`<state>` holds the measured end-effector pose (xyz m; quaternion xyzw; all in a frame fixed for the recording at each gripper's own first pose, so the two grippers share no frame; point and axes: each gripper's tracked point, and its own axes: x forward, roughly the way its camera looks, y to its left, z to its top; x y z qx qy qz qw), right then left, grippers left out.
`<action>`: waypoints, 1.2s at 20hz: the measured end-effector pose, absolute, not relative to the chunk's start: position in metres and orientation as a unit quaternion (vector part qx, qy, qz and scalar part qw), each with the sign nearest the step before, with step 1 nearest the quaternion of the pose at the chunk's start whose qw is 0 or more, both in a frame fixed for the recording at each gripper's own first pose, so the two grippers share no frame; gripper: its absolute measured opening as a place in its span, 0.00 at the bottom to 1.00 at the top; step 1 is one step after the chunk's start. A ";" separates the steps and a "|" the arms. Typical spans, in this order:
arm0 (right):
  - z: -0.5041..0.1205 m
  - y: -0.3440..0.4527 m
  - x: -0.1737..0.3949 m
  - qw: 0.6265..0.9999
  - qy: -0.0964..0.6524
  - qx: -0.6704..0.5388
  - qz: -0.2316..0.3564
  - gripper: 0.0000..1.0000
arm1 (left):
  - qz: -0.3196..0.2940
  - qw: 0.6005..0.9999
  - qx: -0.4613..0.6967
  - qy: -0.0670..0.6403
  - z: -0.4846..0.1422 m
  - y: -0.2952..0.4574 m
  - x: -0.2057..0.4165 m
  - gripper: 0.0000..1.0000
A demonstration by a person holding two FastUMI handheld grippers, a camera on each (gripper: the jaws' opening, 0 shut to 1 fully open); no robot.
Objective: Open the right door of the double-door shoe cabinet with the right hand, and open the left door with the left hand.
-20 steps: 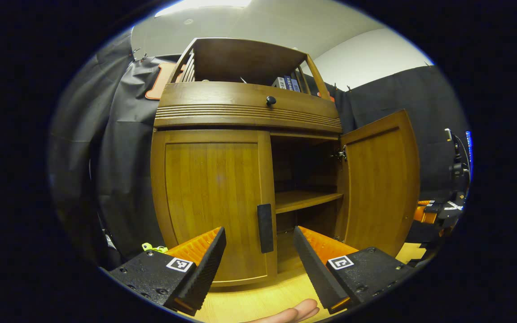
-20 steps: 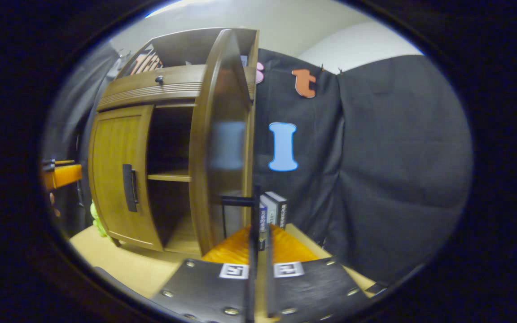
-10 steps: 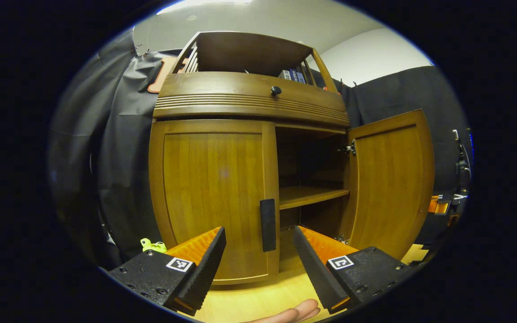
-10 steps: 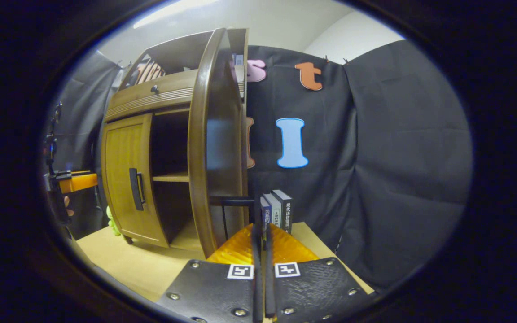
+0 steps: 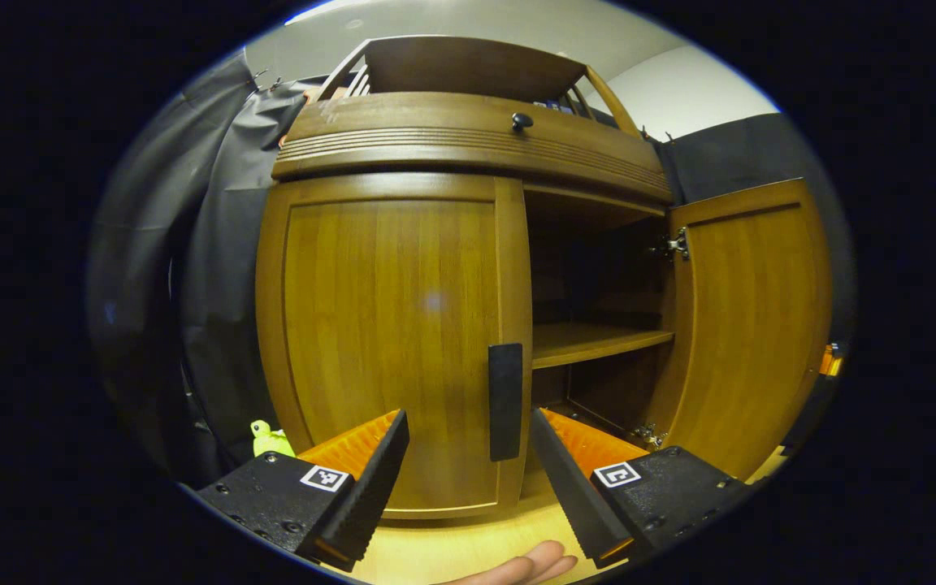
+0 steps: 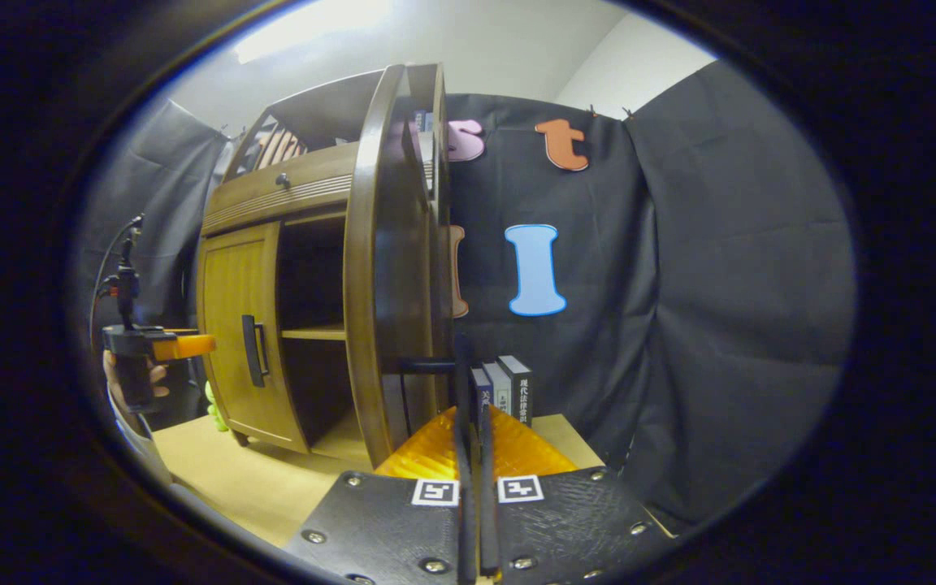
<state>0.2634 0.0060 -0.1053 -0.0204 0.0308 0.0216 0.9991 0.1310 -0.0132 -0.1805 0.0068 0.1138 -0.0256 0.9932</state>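
The brown wooden shoe cabinet (image 5: 468,138) stands on a light table. Its left door (image 5: 391,325) is closed, and its black vertical handle (image 5: 505,402) stands just beyond and between the fingers of my open left gripper (image 5: 468,431), apart from both. The right door (image 5: 748,325) is swung wide open, baring the shelf (image 5: 598,341). In the right gripper view the right door (image 6: 383,268) appears edge-on. My right gripper (image 6: 472,422) is shut on its black handle (image 6: 462,382). Farther off, the left gripper (image 6: 179,347) is held by a hand in front of the left door (image 6: 236,341).
A small green toy (image 5: 269,439) lies at the cabinet's left foot. A few books (image 6: 509,390) stand on the table (image 6: 273,479) behind the open right door. A drawer with a black knob (image 5: 522,122) tops the doors. A fingertip (image 5: 533,565) shows at the bottom.
The left gripper has come closer to the left door, whose handle now stands between its open fingers. The right gripper still holds the right door's handle; that door has swung slightly wider.
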 end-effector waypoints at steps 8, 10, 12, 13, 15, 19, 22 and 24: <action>-0.083 -0.045 0.238 0.993 0.008 -0.080 -0.083 0.96 | -0.020 0.998 0.006 0.061 -0.196 -0.028 0.173 0.96; -0.073 -0.035 0.231 0.995 -0.012 -0.075 -0.069 0.97 | -0.010 0.998 -0.001 0.054 -0.195 -0.028 0.176 0.92; -0.066 -0.020 0.227 0.997 -0.025 -0.062 -0.050 0.98 | -0.020 0.999 -0.024 0.038 -0.194 -0.036 0.184 0.86; -0.064 -0.013 0.224 0.997 -0.026 -0.054 -0.046 0.95 | -0.043 0.998 -0.033 0.032 -0.197 -0.048 0.187 0.72; -0.060 0.009 0.220 0.999 -0.030 -0.040 -0.017 0.95 | -0.049 0.998 -0.015 0.043 -0.208 -0.049 0.196 0.44; -0.052 0.053 0.200 0.997 -0.030 -0.064 0.024 0.98 | -0.053 0.997 -0.001 0.049 -0.214 -0.047 0.205 0.35; -0.048 0.078 0.194 0.995 -0.022 -0.092 0.031 0.94 | -0.056 0.997 0.004 0.060 -0.218 -0.046 0.200 0.31; -0.049 0.083 0.186 0.994 -0.017 -0.104 0.030 0.96 | -0.061 0.996 0.008 0.069 -0.219 -0.048 0.195 0.31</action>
